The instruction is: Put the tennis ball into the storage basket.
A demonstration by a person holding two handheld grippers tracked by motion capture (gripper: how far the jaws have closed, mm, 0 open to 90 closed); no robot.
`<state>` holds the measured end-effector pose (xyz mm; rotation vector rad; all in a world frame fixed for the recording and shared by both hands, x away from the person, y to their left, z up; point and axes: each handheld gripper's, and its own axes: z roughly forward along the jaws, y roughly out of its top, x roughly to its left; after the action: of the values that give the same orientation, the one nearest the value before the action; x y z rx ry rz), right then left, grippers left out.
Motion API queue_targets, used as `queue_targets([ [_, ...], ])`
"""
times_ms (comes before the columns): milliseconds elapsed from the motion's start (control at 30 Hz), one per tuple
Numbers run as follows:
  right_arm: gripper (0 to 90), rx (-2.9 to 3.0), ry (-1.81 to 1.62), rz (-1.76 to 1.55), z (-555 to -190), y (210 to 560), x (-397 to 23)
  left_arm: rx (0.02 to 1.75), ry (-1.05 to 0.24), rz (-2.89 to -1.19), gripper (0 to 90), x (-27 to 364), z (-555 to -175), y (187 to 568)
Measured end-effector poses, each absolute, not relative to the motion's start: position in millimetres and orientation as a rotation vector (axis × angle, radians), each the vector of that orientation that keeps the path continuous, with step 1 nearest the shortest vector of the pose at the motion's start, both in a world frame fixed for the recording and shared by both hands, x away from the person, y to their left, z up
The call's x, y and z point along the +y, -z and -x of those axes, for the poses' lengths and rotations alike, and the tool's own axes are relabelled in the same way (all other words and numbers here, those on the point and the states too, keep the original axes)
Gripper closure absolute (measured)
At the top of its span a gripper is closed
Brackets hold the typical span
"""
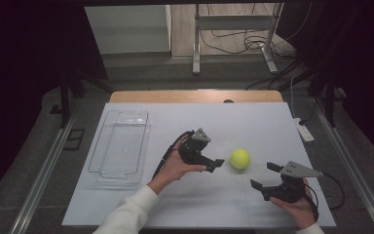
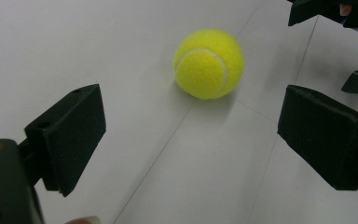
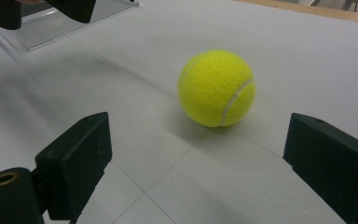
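White-covered bench [image 1: 126, 204] holds a light, fuzzy, springy tennis ball [image 1: 239, 158] that may roll; left gripper [image 1: 213, 165] at nine o'clock and right gripper [image 1: 267, 175] at four o'clock both have wide, empty jaws, best closed across its middle.

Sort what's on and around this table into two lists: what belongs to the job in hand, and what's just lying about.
In the job:
tennis ball, lying free on the white sheet
left gripper, open, aimed at it
right gripper, open, aimed at it

Lying about:
clear plastic tray, far left, untouched
white power strip at the table's right edge
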<state>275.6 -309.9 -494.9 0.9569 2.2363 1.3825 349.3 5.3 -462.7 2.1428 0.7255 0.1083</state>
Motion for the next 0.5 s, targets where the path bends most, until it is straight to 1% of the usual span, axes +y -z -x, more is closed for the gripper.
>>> queue_targets([
  [500,7.7,2.242,-1.381,-0.958,-275.6,495.7,-309.8,0.704,-0.094,-2.170,8.8,-13.0,-357.1,462.9],
])
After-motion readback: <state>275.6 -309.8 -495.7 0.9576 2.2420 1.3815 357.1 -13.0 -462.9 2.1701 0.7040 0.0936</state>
